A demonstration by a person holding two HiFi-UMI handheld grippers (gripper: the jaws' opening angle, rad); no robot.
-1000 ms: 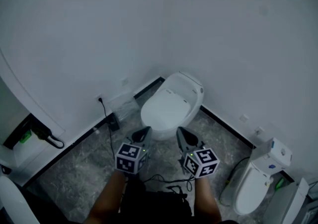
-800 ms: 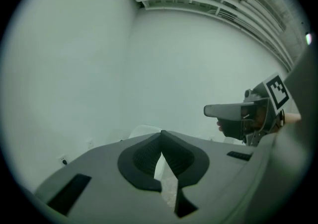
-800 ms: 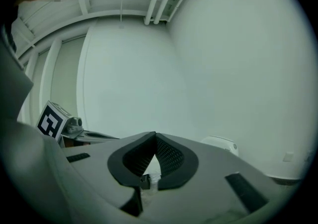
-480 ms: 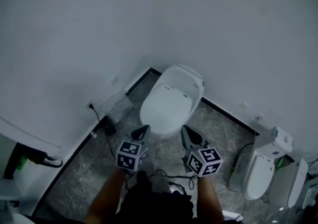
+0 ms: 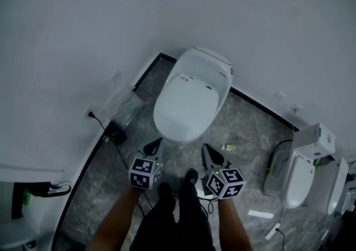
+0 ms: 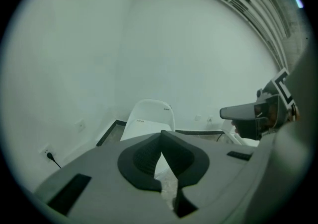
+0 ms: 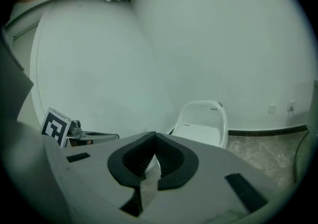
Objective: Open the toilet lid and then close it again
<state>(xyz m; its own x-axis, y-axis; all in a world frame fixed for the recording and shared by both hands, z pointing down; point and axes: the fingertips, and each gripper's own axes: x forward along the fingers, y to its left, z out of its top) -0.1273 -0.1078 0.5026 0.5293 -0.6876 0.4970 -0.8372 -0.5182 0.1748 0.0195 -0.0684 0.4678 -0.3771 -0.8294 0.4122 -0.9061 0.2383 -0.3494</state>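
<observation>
Evidently nothing is done yet: the toilet lid (image 5: 183,105) lies shut on the corner toilet (image 5: 214,66), untouched; the left gripper (image 5: 155,144) and right gripper (image 5: 205,149) are held clenched and empty just before it; opening and closing remain

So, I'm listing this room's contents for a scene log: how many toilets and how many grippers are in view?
Toilets: 3 (corner toilet, middle toilet, edge toilet at the right, only partly in view)
Grippers: 2 (left gripper, right gripper, fingers shut on both)
Total: 5
</observation>
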